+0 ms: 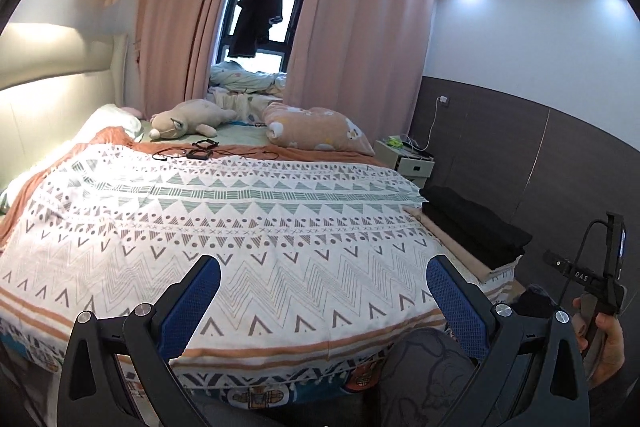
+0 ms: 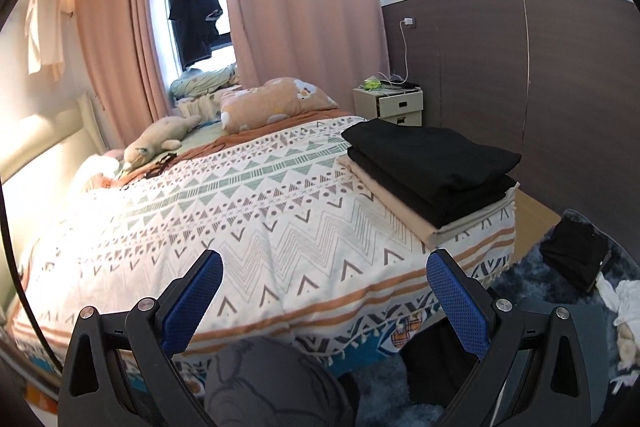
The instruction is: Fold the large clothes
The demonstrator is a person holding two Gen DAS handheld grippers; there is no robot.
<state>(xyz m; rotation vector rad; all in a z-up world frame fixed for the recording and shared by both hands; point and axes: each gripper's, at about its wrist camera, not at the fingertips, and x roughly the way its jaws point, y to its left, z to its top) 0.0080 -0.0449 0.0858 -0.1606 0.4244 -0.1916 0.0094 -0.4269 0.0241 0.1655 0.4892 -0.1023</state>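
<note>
Grippers: your left gripper [image 1: 322, 291] and right gripper [image 2: 324, 287] gape empty above patterned bedspread [image 2: 248, 211]; folded black clothes [image 2: 432, 163] stacked at bed corner.

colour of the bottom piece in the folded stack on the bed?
Beige; the bottom piece lies under two black folded pieces. Clearest in the right wrist view.

Patterned bedspread [image 1: 240, 219] covers bed. Plush seal toy [image 1: 188, 119] lies beside peach pillow [image 1: 316, 127]. Pink curtains [image 1: 352, 27] behind. White nightstand [image 2: 394, 103] near wall.
</note>
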